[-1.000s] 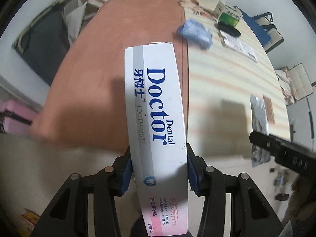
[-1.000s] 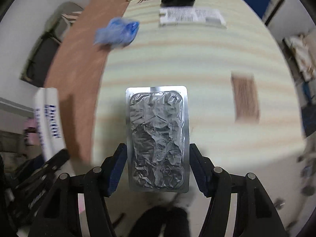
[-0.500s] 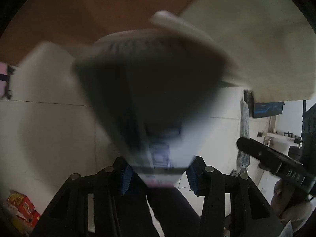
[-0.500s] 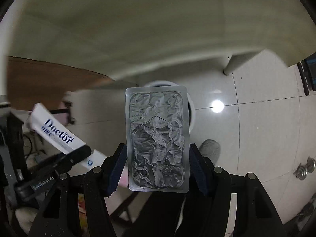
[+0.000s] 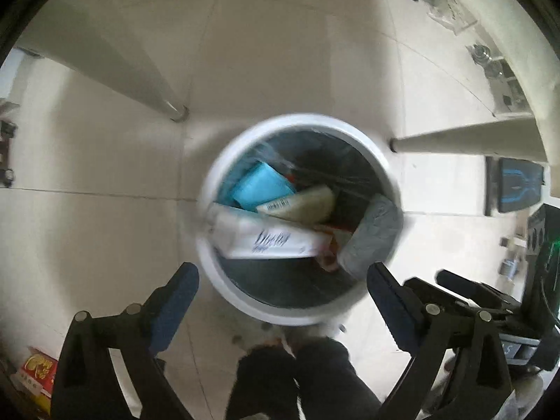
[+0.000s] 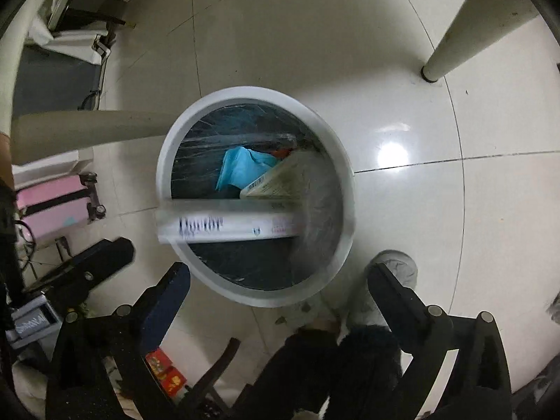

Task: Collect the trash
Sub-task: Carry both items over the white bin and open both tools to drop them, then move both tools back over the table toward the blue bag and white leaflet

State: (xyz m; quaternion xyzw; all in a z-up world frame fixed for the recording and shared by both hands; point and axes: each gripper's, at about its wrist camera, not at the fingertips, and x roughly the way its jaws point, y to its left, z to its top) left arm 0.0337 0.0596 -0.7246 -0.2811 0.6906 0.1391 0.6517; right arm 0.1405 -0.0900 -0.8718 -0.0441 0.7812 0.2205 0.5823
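2 grippers, left and right, jaws just sprung apart, empty. White bin holds toothpaste box, foil pack, blue wrapper

white bin, white-and-blue toothpaste box

We look down into the bin, which stands on the floor betw. two desk legs. Toothpaste box lies across the bin's near side, left end over the rim. Foil pack sits at its right end, against the wall. Blue packet and a barcoded wrapper lie behind the box. Person's legs just in front of the bin.
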